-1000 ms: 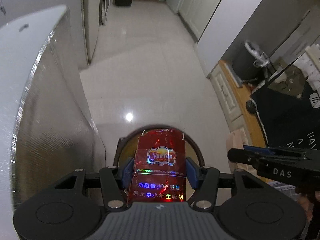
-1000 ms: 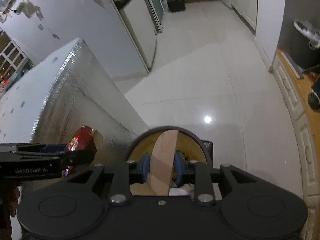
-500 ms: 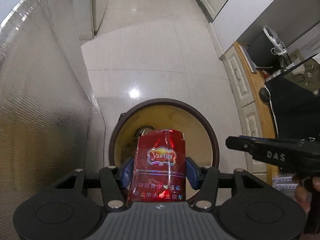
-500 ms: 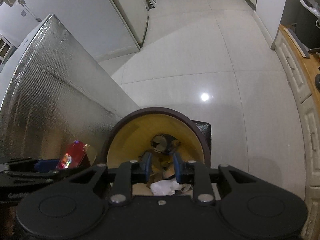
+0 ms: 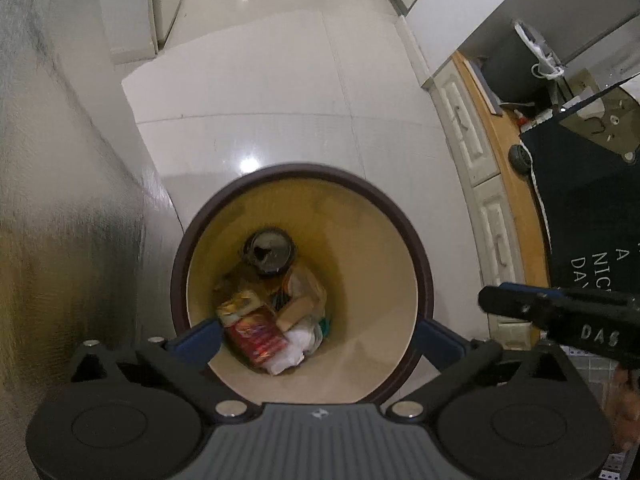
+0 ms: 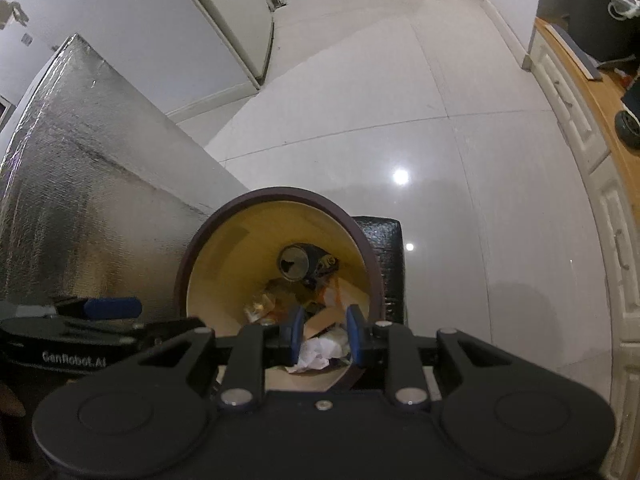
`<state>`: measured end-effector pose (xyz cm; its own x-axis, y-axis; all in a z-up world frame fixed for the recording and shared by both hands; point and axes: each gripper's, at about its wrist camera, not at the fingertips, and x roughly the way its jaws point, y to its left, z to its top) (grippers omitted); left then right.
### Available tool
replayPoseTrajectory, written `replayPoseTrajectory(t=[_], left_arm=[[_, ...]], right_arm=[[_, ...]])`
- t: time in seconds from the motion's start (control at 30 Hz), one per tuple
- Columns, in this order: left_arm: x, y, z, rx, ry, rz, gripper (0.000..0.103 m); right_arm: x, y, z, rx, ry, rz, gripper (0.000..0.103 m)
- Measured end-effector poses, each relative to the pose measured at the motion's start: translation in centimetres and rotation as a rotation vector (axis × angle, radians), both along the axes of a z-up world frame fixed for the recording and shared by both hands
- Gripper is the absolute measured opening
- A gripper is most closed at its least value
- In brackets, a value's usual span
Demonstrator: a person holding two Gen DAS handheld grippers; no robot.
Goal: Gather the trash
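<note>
The left gripper (image 5: 316,330) is held wide apart over the round brown bin (image 5: 424,264), so nothing is gripped. The shiny red packet (image 5: 256,334) is seen inside. The right gripper (image 6: 322,332) is held a little apart, empty.

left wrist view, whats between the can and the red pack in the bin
In the left wrist view, crumpled yellow and brown wrappers lie between the can and red pack.

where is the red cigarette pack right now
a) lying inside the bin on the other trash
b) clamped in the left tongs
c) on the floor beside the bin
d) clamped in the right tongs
a: the left wrist view shows the red cigarette pack lying in the bin on the pile of trash, while the left tongs are spread wide with nothing between them.
</note>
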<state>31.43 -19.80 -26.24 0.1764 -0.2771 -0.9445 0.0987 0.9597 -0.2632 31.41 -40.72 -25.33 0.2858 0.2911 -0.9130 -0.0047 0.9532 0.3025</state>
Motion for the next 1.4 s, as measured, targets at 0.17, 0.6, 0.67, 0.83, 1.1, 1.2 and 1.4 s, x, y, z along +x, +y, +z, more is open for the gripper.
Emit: replayPoseTrajectory(t=[0.17,0.6,0.67,0.83,1.1,1.2,1.4], left_arm=[[-1.0,0.3,-0.2,0.017,0.018,-0.003,0.103],[-2.9,1.8,3.5,0.072,-0.030,0.037,0.103],[-3.2,2.0,4.3,0.077,-0.039,0.041,0.103],[-4.0,2.3,6.4,0.111,-0.073,0.039,0.103],[-5.5,3.3,10.1,0.110,-0.133,0.049,0.103],[-6.2,3.7,11.7,0.114,-0.152,0.049,0.103],[-7.8,4.6,15.0,0.119,-0.209,0.054,0.103]], right_arm=[[-0.2,-0.1,0.1,0.013,-0.001,0.000,0.026],[-0.8,0.8,3.3,0.006,-0.076,0.055,0.063],[-1.0,0.9,4.3,0.004,-0.089,0.063,0.072],[-1.6,1.2,6.4,-0.026,-0.120,0.077,0.085],[-3.2,1.6,9.5,-0.056,-0.172,0.064,0.103],[-3.9,1.8,10.9,-0.066,-0.196,0.054,0.103],[-5.6,2.5,13.8,-0.063,-0.239,0.040,0.103]])
